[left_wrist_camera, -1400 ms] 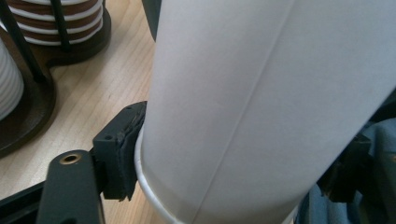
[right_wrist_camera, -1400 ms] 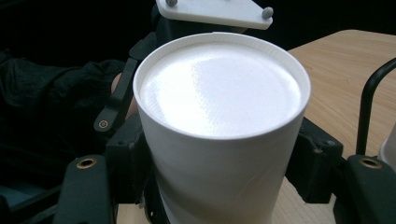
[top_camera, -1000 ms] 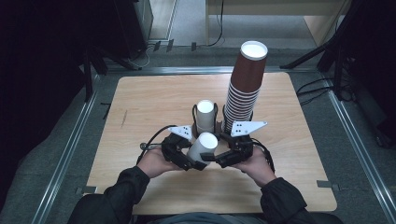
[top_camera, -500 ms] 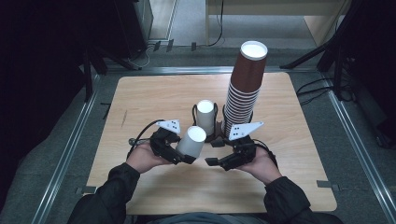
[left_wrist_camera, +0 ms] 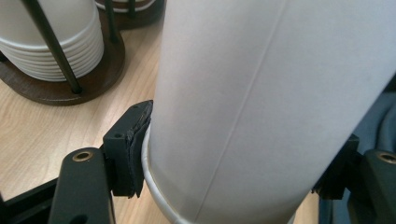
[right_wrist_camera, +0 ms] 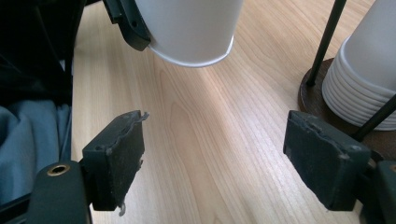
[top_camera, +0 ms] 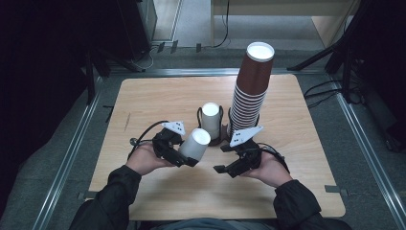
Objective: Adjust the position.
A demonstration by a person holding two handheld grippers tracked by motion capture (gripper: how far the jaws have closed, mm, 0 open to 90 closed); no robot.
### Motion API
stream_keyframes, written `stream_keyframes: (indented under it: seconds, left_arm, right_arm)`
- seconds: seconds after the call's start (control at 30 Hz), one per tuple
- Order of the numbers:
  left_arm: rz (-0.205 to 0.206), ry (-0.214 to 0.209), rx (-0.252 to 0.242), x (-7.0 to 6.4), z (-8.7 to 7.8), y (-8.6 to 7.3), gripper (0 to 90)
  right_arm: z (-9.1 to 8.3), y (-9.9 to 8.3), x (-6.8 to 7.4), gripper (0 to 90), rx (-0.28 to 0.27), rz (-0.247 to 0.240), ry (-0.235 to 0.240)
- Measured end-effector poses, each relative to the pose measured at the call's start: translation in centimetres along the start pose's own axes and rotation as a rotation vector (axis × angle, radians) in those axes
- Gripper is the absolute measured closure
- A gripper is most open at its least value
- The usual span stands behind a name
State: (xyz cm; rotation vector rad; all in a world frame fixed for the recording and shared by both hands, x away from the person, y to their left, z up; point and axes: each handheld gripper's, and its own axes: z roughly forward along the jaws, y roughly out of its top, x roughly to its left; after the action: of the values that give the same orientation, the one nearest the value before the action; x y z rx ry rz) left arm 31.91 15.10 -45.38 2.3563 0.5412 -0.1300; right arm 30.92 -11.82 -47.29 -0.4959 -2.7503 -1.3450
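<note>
Left gripper (top_camera: 184, 154): jaws pinch a white paper cup (top_camera: 195, 143) near its rolled rim. Cup is held off the wooden table (top_camera: 158, 96), tilted, base pointing up and away toward the holders. In the left gripper view the black pads (left_wrist_camera: 127, 149) press either side of the cup wall (left_wrist_camera: 261, 112); the seam line runs down its face.

Centre, just beyond the held cup: a short nested stack of white cups (top_camera: 210, 120) sitting upside down in a dark wire holder (top_camera: 221, 139). Held cup is near it but apart, not touching.

Right gripper (top_camera: 225, 159): jaws spread wide, nothing between them, hovering low over bare table close to the cup's rim end. The right gripper view shows both pads (right_wrist_camera: 116, 158) parted, wood grain between, the cup's rim (right_wrist_camera: 191, 28) just ahead.

Far right: tall stack of brown cups (top_camera: 251, 86), also upside down, rising well above everything else on its own base beside the white stack.

Progress, as I judge it: one white cup is separated and in hand; it is not yet set down or placed anywhere. Remaining work looks like putting it in place, possibly with a handover to the open right tool.
</note>
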Motion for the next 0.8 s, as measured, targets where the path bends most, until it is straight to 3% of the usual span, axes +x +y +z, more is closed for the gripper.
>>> stream_keyframes:
  seconds: [0.23,0.47,0.53,0.8]
  left_arm:
    - [0.061,0.068,0.109,-0.2,1.1,-0.1,27.7]
    - [0.083,0.087,0.182,-0.3,2.1,-0.3,27.7]
    - [0.106,0.109,0.203,-0.4,2.5,-0.3,27.7]
    - [0.122,0.074,0.25,-0.6,3.9,0.0,27.8]
  right_arm:
    - [0.4,-0.2,0.2,24.5,0.043,-0.054,-0.006]
    - [0.7,-0.1,0.3,24.5,0.043,-0.059,-0.004]
    - [0.8,0.0,0.3,24.4,0.042,-0.06,-0.002]
    - [1.1,0.4,0.4,24.1,0.021,-0.052,0.014]
